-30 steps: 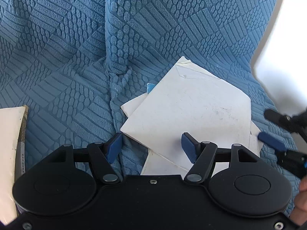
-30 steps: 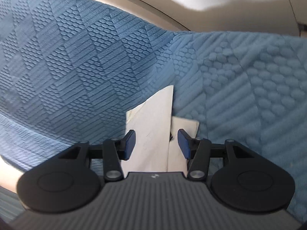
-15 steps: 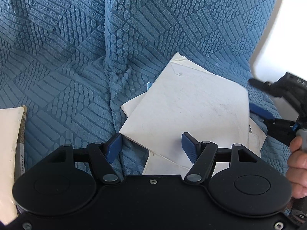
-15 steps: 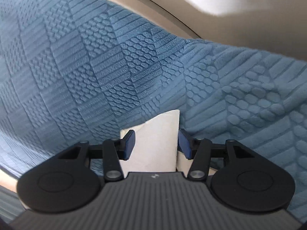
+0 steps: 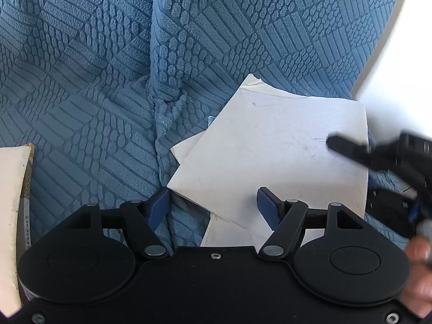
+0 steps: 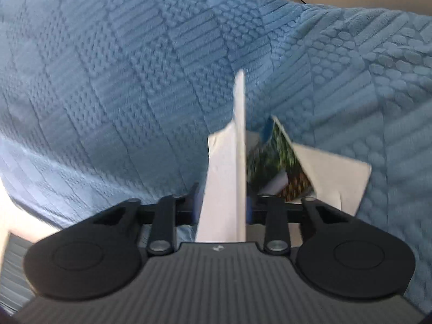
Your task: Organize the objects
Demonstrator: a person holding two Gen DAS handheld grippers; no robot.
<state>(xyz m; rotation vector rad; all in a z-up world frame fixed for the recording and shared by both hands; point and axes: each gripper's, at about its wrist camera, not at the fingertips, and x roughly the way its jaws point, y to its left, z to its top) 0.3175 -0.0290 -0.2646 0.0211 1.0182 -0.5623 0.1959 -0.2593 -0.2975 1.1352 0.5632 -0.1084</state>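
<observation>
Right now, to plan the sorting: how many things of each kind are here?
Tools: 2 (left tool; right tool, jaws closing on top sheet)
White top sheet: 1
Papers under it: 2 (white paper, printed page)
Booklet: 1
Total: 6

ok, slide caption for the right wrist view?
Right hand-held gripper closing on a white sheet's edge, lifted above papers on blue textured fabric.

Ahead of my left gripper [image 5: 213, 202], from 9 to 12 o'clock, the blue textured cover [image 5: 81, 81] lies bare, so I can pass there. A raised fold [image 5: 167, 86] runs at 12. White booklets [image 5: 270, 148] fill 1 to 3, where my right gripper [image 5: 378, 167] crowds in. Another booklet [image 5: 13, 202] blocks 8.
</observation>
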